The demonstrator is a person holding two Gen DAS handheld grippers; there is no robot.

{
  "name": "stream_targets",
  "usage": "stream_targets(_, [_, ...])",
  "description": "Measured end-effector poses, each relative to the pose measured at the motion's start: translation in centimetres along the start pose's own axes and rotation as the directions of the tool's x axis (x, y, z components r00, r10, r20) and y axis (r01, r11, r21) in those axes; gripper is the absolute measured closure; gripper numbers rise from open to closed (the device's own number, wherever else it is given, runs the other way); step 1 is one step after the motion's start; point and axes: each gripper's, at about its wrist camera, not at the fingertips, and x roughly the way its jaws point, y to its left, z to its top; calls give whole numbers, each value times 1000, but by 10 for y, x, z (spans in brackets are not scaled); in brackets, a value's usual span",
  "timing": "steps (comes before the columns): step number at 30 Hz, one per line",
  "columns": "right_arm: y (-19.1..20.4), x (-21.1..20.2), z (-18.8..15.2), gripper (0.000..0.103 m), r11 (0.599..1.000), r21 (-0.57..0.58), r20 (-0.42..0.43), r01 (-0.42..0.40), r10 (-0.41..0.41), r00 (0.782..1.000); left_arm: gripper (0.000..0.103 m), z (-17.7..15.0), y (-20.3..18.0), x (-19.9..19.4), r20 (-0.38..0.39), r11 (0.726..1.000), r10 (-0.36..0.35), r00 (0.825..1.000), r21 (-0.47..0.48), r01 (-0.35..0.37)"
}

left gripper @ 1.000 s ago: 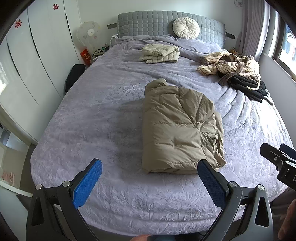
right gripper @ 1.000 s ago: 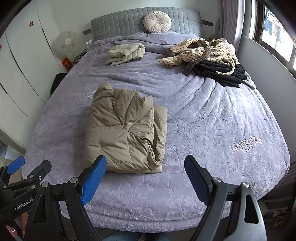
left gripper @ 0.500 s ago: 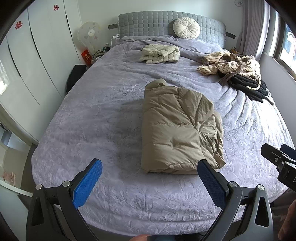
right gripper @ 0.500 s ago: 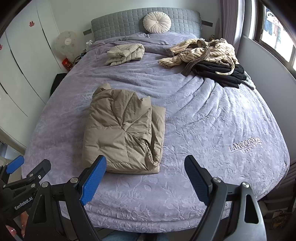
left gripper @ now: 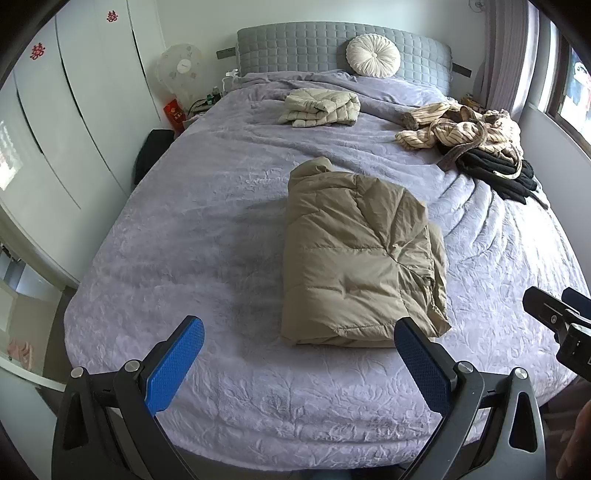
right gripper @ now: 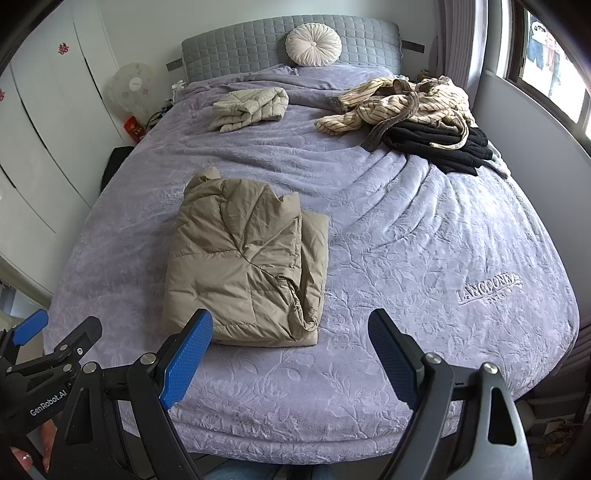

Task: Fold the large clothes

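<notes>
The tan puffer jacket (left gripper: 360, 254) lies folded into a thick rectangle on the middle of the bed (left gripper: 184, 229). Left gripper (left gripper: 295, 360) and right gripper (right gripper: 290, 354) hover over the foot edge, fingers spread wide, holding nothing. White wardrobes (left gripper: 66, 122) stand left; a loose clothes pile (left gripper: 476, 140) lies far right.

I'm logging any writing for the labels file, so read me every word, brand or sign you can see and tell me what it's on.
"LANCOONRA", as best it reads, embossed on the purple bedspread; the smaller line beneath is too faint to read.
"GenRobot.AI" on the left tongs, seen from the right wrist camera.
Red double-happiness sign on the wardrobe door; another further left.
Red packet by the fan: print too small to read.
</notes>
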Motion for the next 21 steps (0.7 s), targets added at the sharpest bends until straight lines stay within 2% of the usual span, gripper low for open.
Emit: stream_targets(21, [1,0,-1,15,1000,3,1,1,-1,1000,0,0,-5,-2,11,1000,4,1000,0,-4])
